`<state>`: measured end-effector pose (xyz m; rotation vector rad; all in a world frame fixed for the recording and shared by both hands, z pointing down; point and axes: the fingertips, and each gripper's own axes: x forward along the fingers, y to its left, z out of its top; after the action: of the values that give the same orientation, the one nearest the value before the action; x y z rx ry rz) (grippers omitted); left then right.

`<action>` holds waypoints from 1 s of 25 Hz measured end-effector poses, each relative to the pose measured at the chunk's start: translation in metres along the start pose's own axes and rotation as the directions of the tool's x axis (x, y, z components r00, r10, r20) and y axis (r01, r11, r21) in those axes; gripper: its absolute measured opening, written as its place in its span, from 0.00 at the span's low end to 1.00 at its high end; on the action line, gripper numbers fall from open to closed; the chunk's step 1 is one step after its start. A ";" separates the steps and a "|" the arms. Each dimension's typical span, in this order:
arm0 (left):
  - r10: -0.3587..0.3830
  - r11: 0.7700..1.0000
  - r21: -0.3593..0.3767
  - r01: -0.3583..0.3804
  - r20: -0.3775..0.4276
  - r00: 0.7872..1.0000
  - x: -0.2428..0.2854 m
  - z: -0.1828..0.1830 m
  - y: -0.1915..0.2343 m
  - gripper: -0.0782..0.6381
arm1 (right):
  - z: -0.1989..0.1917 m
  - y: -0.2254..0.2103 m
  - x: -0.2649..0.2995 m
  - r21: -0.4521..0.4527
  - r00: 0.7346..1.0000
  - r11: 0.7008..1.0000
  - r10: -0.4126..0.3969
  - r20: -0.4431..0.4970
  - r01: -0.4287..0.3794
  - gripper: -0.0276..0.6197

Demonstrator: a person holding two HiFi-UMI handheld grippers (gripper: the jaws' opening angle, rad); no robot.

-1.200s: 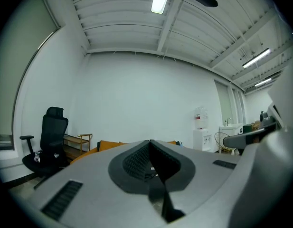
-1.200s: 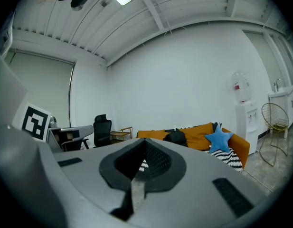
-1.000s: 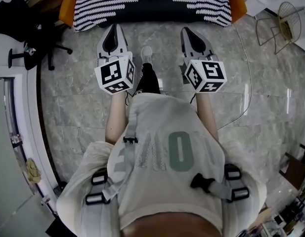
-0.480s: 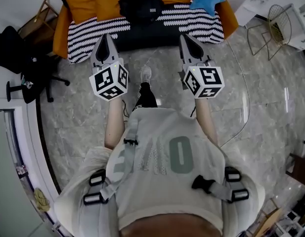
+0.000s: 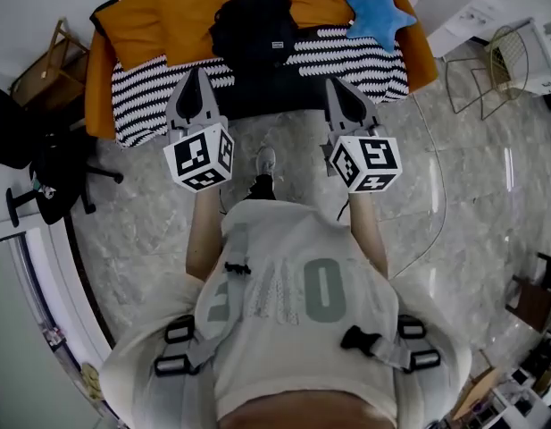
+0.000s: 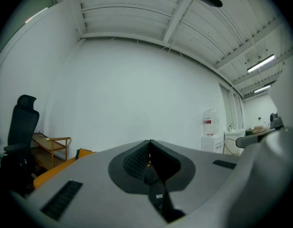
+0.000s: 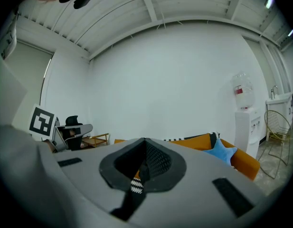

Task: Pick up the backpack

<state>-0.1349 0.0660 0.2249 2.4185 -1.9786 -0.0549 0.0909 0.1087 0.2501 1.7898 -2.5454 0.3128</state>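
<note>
Black fabric backpack sits mid-seat on the orange sofa, at the far edge of the black-and-white striped blanket. A blue star-shaped cushion lies to its right, apart from it.

Left tool: jaws closed together with nothing between them. It is held out over the near sofa edge, left of the backpack and clear of it.

Right tool: jaws likewise closed and empty. It is over the striped blanket, right of the backpack and not touching it.

Both tools are side by side, pointing toward the sofa, with grey marbled floor below. A black office chair stands left of the sofa and a wire-frame stand right of it. A white water dispenser shows by the wall in the right gripper view.
</note>
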 end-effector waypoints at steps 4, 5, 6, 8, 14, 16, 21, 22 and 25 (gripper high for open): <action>-0.029 1.000 0.005 0.029 -0.025 0.999 0.061 -0.009 0.022 0.14 | 0.002 -0.005 0.071 0.021 0.999 1.000 -0.007 -0.038 0.008 0.05; -0.038 0.999 0.004 0.038 -0.027 0.999 0.073 -0.011 0.027 0.14 | 0.004 -0.004 0.087 0.023 0.999 1.000 -0.001 -0.041 0.002 0.05; -0.046 0.999 0.004 0.046 -0.028 0.999 0.085 -0.014 0.032 0.14 | 0.006 -0.003 0.101 0.026 0.999 1.000 0.004 -0.042 -0.003 0.05; -0.055 0.998 0.004 0.055 -0.034 0.998 0.106 -0.019 0.040 0.14 | 0.009 -0.003 0.126 0.037 0.999 0.999 0.004 -0.041 -0.002 0.05; -0.048 0.999 -0.019 0.047 -0.047 0.998 0.144 -0.023 0.050 0.14 | 0.017 -0.007 0.171 0.040 0.999 0.999 0.016 -0.045 -0.015 0.05; -0.049 0.999 -0.011 0.049 -0.043 0.998 0.153 -0.022 0.047 0.14 | 0.020 -0.013 0.182 0.043 0.999 0.999 0.028 -0.042 -0.026 0.05; -0.023 0.999 0.022 0.023 -0.036 0.999 0.168 -0.017 0.046 0.14 | 0.030 -0.023 0.207 0.059 0.998 0.997 0.058 -0.013 -0.057 0.05; -0.014 1.000 0.025 0.015 -0.034 0.999 0.169 -0.016 0.046 0.14 | 0.032 -0.023 0.210 0.058 0.998 0.996 0.068 -0.007 -0.067 0.05; 0.004 0.999 0.032 -0.003 -0.031 1.000 0.172 -0.016 0.043 0.14 | 0.038 -0.028 0.213 0.042 0.996 0.995 0.093 0.000 -0.093 0.05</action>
<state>-0.1424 -0.1114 0.2395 2.4201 -1.9856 0.0141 0.0475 -0.1048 0.2444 1.6853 -2.6455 0.3725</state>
